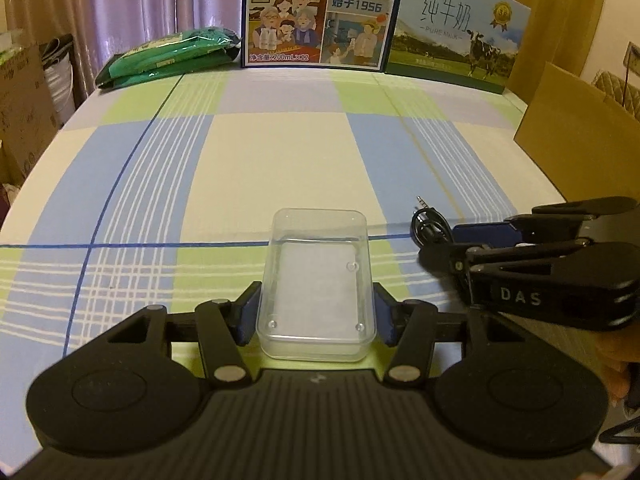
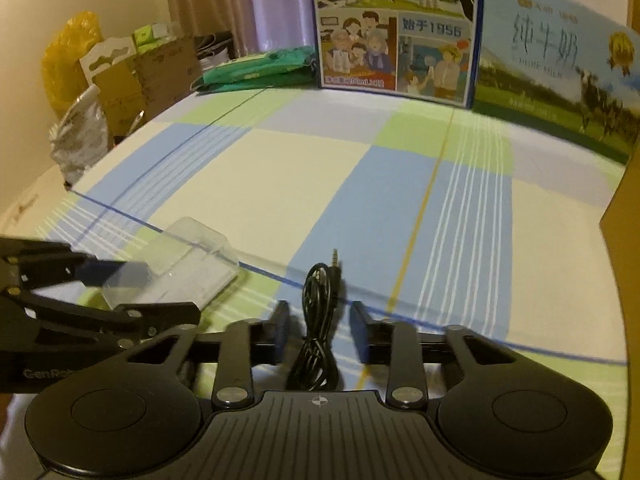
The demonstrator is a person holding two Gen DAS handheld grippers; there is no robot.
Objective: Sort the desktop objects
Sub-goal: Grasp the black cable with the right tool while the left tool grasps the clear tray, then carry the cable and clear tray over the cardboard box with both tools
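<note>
Your left gripper (image 1: 316,304) has its pads pressed against both long sides of the clear plastic box (image 1: 316,280), which sits empty on the checked tablecloth (image 1: 260,160) near the front edge of the tabletop. So the box is pinned, good. Your right gripper (image 2: 320,320) is spread wide around the coiled black audio cable (image 2: 318,320), which lies just beside the box toward the right edge, plug pointing at the far edge. The fingers aren't touching it. I'd close on the thick middle of the coil, not the loose plug end, or loops will dangle and snag the box rim. It looks like the cable is flat on the cloth, though the wrist view is poor, so go low before you squeeze. Keep the box steady for the drop.
</note>
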